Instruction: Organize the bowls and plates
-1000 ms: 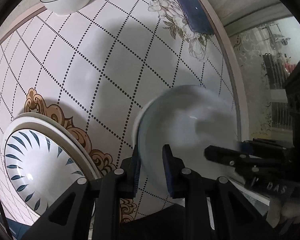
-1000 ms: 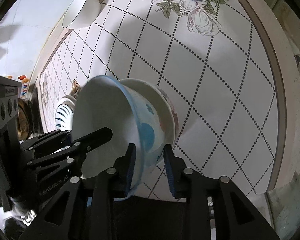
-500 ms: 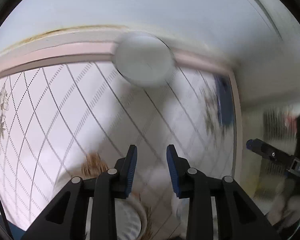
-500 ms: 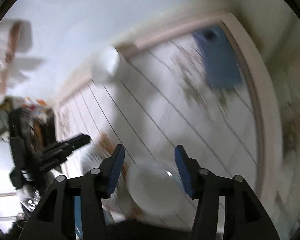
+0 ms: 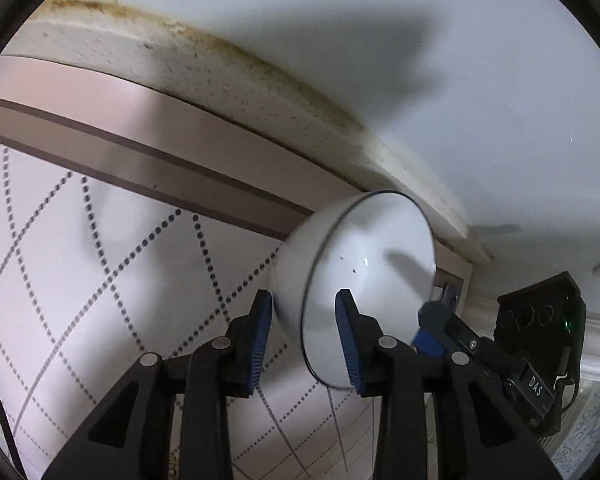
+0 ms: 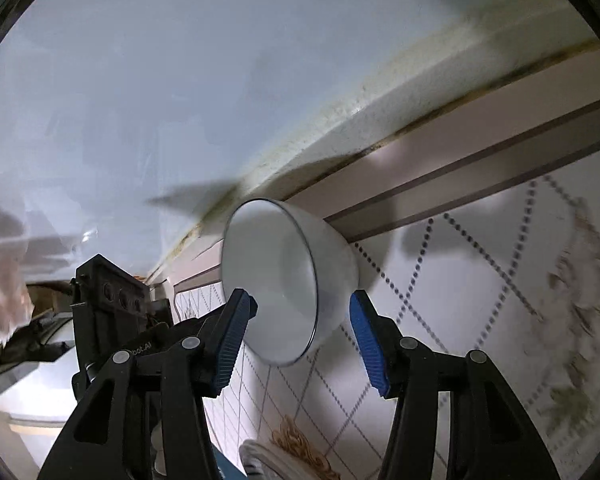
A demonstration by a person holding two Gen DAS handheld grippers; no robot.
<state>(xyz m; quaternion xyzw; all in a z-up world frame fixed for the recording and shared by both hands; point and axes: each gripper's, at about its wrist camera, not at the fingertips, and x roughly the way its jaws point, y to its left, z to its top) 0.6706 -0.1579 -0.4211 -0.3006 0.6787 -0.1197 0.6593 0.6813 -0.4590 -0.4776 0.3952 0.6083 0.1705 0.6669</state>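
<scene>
A: Where is the white bowl [image 5: 360,280]?

B: Far back, by the wall. The left gripper [image 5: 306,336] is opening, its pads either side of the near rim, not squeezing. The right gripper [image 6: 300,332] is open around it.

A: Finished?

B: No, it still needs stacking.

Both wrist cameras look steeply down along their fingers, close over the table's [image 5: 80,280] far edge by the wall. Both frame the white bowl [image 5: 364,280] [image 6: 284,280]: at four o'clock of centre from the left, dead centre from the right.
</scene>
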